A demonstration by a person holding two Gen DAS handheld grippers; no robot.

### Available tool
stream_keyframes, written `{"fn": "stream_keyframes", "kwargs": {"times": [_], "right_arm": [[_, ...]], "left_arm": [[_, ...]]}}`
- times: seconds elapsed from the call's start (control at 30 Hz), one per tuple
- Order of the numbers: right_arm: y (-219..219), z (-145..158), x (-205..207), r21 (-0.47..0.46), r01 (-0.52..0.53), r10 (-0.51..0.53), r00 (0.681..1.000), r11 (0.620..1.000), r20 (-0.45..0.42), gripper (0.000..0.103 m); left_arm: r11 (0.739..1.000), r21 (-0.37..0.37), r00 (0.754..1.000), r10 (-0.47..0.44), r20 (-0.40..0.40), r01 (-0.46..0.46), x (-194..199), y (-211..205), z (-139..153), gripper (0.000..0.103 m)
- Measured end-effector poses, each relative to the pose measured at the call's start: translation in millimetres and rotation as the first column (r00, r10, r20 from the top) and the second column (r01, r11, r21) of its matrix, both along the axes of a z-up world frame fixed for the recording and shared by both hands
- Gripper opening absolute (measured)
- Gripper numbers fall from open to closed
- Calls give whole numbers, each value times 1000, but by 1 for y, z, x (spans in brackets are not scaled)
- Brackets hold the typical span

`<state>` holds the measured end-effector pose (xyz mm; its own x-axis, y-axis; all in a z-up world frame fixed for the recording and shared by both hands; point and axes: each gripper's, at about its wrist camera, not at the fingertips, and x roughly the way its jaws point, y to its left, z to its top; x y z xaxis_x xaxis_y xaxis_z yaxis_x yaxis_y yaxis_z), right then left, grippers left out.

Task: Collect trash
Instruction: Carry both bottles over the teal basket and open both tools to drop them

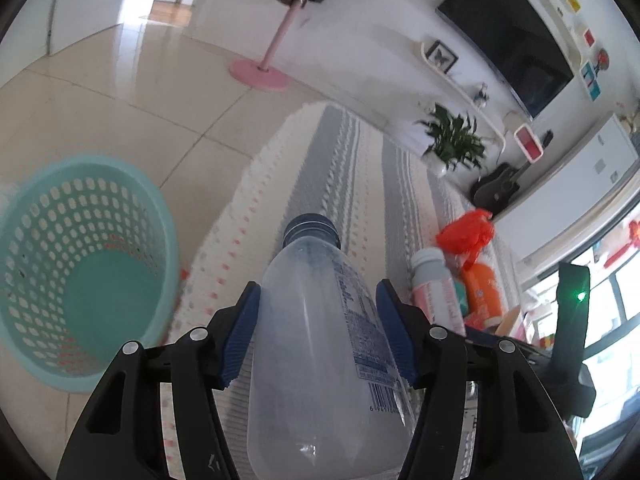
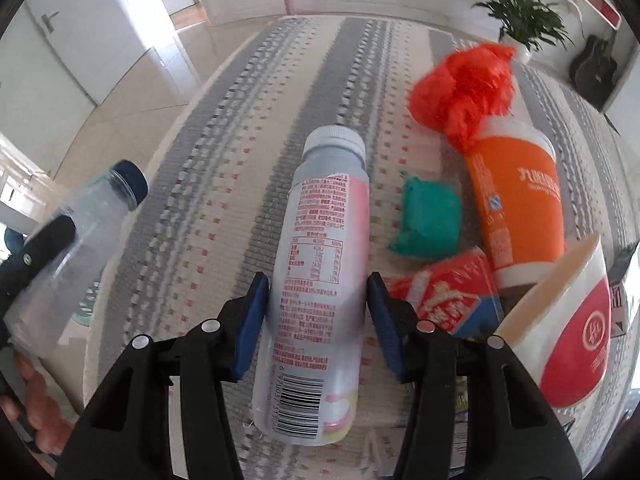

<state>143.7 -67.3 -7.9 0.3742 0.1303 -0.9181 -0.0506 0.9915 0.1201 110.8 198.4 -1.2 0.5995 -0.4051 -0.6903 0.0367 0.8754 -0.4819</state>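
Note:
My left gripper (image 1: 318, 312) is shut on a clear plastic bottle (image 1: 320, 340) with a dark blue cap, held lengthwise over the striped tablecloth (image 1: 320, 160). A teal mesh basket (image 1: 32, 208) stands on the floor to its left. In the right wrist view that bottle (image 2: 80, 220) hangs off the cloth's left edge. My right gripper (image 2: 318, 308) is shut on a white and pink drink bottle (image 2: 320, 240), blue pads against both its sides, cap pointing away, barcode nearest me. The pink bottle (image 1: 434, 292) also shows in the left wrist view.
Right of the pink bottle lie a red plastic bag (image 2: 464, 88), an orange paper cup (image 2: 516, 200), a green wad (image 2: 430, 220), a red snack packet (image 2: 444, 296) and a red-and-white bowl (image 2: 572, 332). A person's hand (image 2: 36, 412) shows at lower left.

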Motion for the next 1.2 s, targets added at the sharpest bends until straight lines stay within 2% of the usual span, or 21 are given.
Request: {"fn": "stream_keyframes", "kwargs": {"times": [0.17,0.27,0.37,0.5,0.53,0.57,0.63,0.7,0.8,0.9,1.0,1.1,1.2], "right_arm": [[34,33,-2,52,-70,65,993,996,94,46],[71,67,-4,69,-159,145,974,985,176,44],[115,90,-1,76,-247,224,947,966,230,40],[178,101,3,113,-351,316,915,929,250,27],[193,104,5,89,-370,337,905,925,260,13],[205,101,5,53,-372,349,905,927,242,6],[223,96,17,101,-400,372,902,911,221,7],[237,101,15,85,-416,383,887,905,258,7],[255,103,19,122,-443,407,882,888,239,7],[259,102,19,211,-485,436,867,849,240,7],[256,102,16,212,-510,446,847,833,289,7],[249,102,18,261,-495,422,859,829,289,7],[252,95,30,335,-496,421,865,801,274,7]], "left_arm": [[994,-27,986,110,124,-108,-15,47,31,57],[977,-16,955,209,208,-211,-29,83,52,57],[952,-14,925,301,230,-306,-37,120,56,57],[908,-3,895,414,169,-419,-36,166,36,57],[900,-1,890,432,144,-437,-34,175,30,57],[895,5,890,442,112,-445,-29,182,23,57],[887,-5,886,462,36,-462,-19,196,2,57],[873,18,872,488,-36,-488,-13,208,-15,57],[860,-21,857,506,-98,-510,-14,219,-31,57],[857,-24,855,510,-92,-514,-15,217,-27,57],[856,-14,854,515,-68,-517,-19,217,-21,57],[845,-27,845,532,-64,-534,-26,217,-18,57],[843,-19,842,535,-74,-538,-24,220,-19,57]]}}
